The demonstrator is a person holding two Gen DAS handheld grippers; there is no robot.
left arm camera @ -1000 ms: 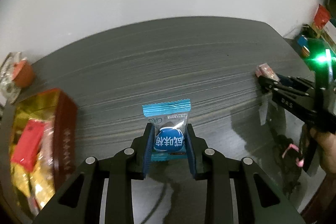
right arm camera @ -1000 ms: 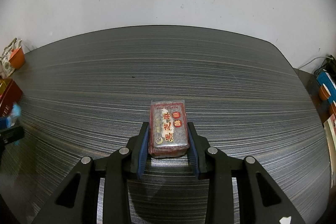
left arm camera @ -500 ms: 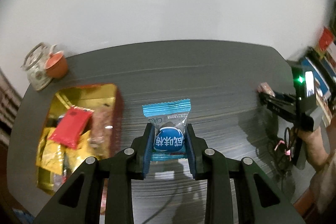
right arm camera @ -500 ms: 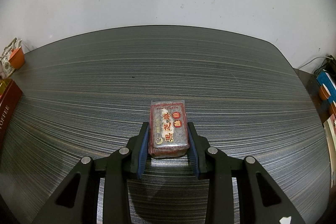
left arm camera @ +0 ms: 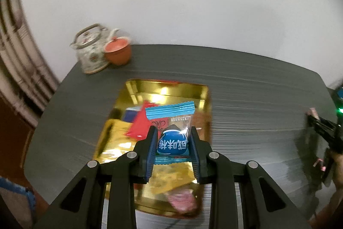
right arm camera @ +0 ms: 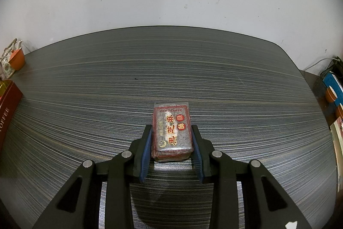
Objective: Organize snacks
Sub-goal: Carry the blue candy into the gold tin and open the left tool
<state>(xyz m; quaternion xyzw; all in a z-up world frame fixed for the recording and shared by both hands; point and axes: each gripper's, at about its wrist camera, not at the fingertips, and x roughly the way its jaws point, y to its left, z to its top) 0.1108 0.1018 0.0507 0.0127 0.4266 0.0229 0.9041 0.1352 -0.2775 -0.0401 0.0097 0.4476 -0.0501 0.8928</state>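
Note:
My left gripper (left arm camera: pixel 173 138) is shut on a blue-wrapped candy (left arm camera: pixel 172 134) and holds it above the open gold-lined tin (left arm camera: pixel 167 89), which holds red, gold and pink snack packets. My right gripper (right arm camera: pixel 171 138) is shut on a grey sesame cake packet with red characters (right arm camera: pixel 171 132), low over the striped dark table (right arm camera: pixel 150 78). The right gripper also shows at the right edge of the left wrist view (left arm camera: pixel 323 130). The tin's red side shows at the left edge of the right wrist view (right arm camera: pixel 8 100).
A patterned teapot (left arm camera: pixel 90 50) and an orange cup (left arm camera: pixel 118 53) stand at the table's far left corner by the white wall. Blue and orange items (right arm camera: pixel 332 89) sit off the table's right edge. The floor lies beyond the left edge.
My left gripper has carried the blue candy leftward, from over the bare table to above the open tin. The right gripper has stayed still with the sesame packet.

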